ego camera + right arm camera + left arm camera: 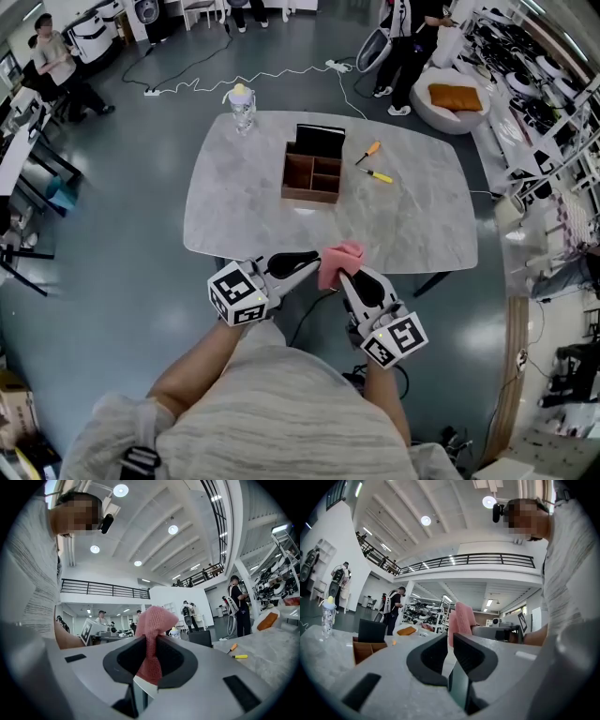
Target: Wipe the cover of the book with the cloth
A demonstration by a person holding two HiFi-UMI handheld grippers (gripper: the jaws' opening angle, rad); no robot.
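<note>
Left tongs [314, 266] closed to a thin slit, nothing seen inside, tips at the edge of the pink knitted cloth [339, 261]; right tongs [347, 277] clamped on that cloth. Approach step, by the look: black book [320, 139] upright in rear slot of brown wooden box [311, 196] on grey marble table [412, 225], well apart from both tongs. Next: reach in, free the cover, press cloth flat on it.

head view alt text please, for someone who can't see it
Seen from above, a person holds two grippers low in the frame: the fingers of the right gripper pinch a pink cloth, with the left gripper close beside it. Beyond is a grey table bearing a wooden box with a black book in it, two screwdrivers and a bottle.
</note>
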